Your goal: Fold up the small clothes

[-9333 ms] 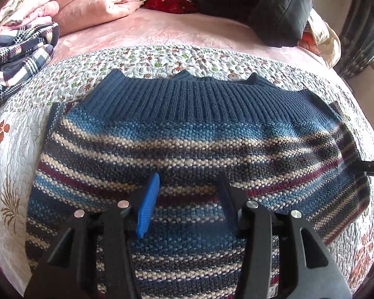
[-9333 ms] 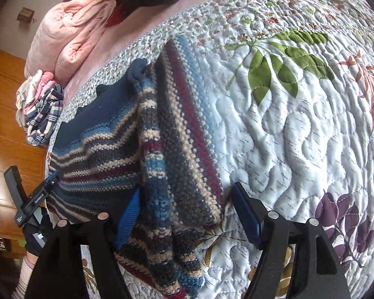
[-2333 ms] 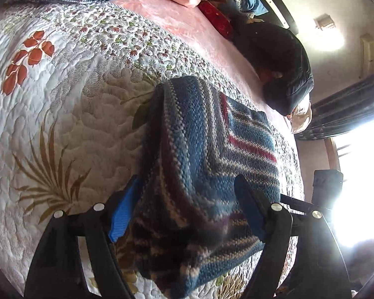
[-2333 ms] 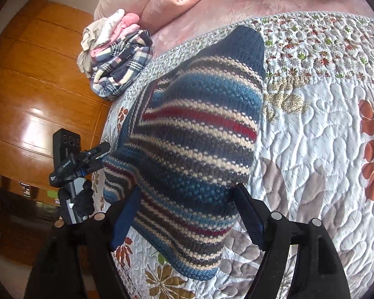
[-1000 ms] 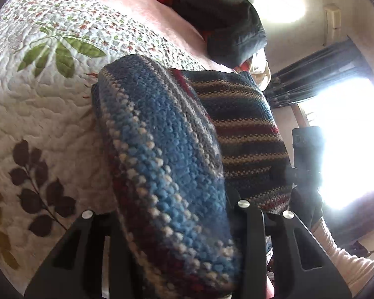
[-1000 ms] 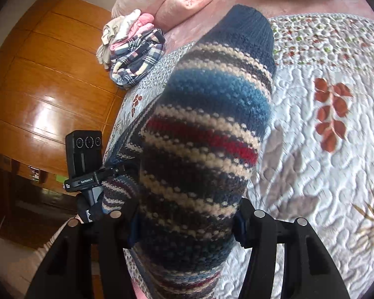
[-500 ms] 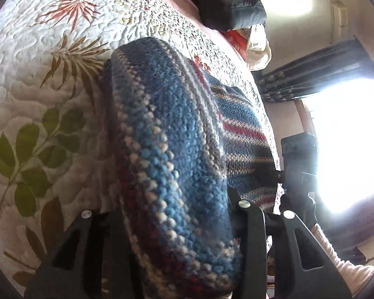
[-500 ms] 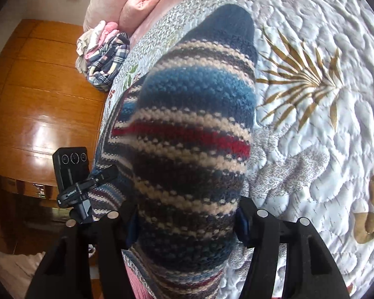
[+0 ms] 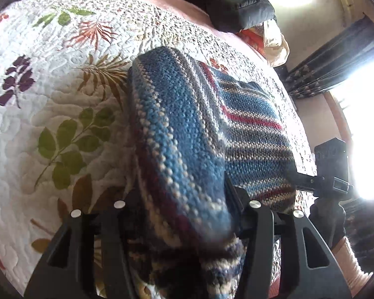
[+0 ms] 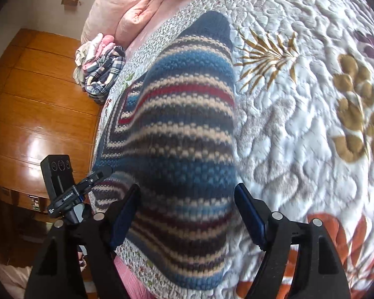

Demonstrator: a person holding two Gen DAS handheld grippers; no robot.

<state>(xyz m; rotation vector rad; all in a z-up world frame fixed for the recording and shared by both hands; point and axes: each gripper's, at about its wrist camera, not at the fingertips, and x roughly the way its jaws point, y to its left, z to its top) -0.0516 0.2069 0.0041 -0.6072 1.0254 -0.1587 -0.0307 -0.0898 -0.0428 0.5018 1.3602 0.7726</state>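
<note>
A folded knit sweater (image 9: 199, 129) with blue, cream, dark and red stripes lies near the edge of the quilted bed (image 9: 49, 87). My left gripper (image 9: 182, 196) is shut on one end of it; the bunched knit bulges up between the jaws and hides the fingertips. In the right wrist view the sweater (image 10: 182, 129) rests flat on the quilt (image 10: 299, 99). My right gripper (image 10: 187, 189) is open, with its blue pads (image 10: 249, 216) standing either side of the knit. The left gripper's body (image 10: 62, 186) shows at the sweater's far end.
Folded clothes (image 10: 99, 67) are piled beside a pink duvet (image 10: 127, 7) at the head of the bed. A black jacket (image 9: 236, 5) lies at the bed's far side. Wooden cabinets (image 10: 37, 99) stand close to the bed edge. A gloved hand (image 9: 326, 221) holds the right gripper.
My right gripper has opened and let go of the sweater, which now lies on the quilt. The left jaws have widened a little and the sweater has come lower.
</note>
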